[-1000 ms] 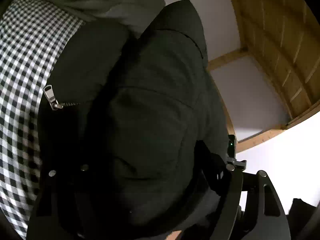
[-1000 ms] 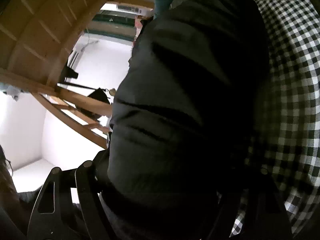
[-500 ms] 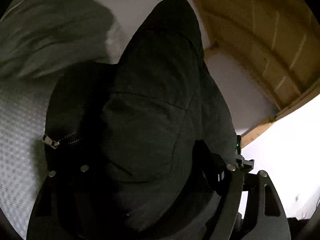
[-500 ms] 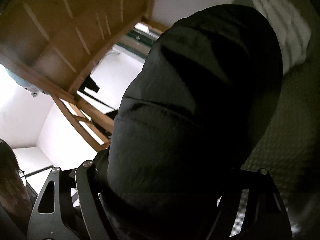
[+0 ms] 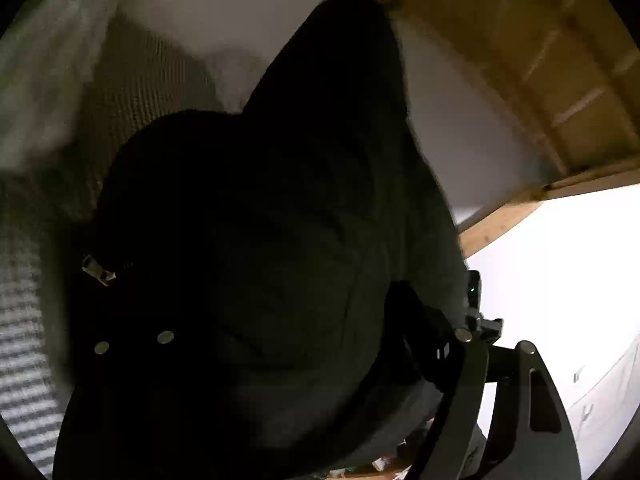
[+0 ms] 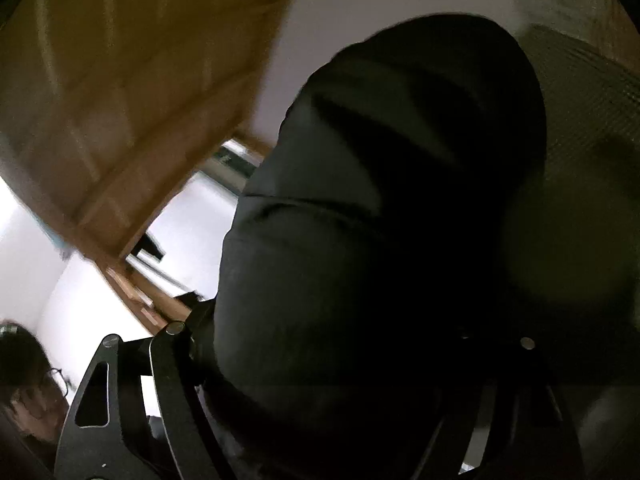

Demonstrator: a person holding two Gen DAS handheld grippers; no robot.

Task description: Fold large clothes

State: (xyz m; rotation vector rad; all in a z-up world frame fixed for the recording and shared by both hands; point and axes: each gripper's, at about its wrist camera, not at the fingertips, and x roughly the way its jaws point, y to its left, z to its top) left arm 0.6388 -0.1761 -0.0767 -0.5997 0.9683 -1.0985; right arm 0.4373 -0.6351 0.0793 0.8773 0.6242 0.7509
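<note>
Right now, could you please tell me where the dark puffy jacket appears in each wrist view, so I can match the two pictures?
Left wrist view: the dark jacket fills the centre and lower left, bunched between the jaws, its zipper pull at the left edge.
Right wrist view: the same jacket fills the centre and right, rising from between the jaws.
Shared landmark: the slanted wooden ceiling, upper right in the left view, upper left in the right.

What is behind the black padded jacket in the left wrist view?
Behind the jacket are a pale wall, a wooden structure and patterned fabric. Whatever lies straight behind the jacket is covered.
</note>
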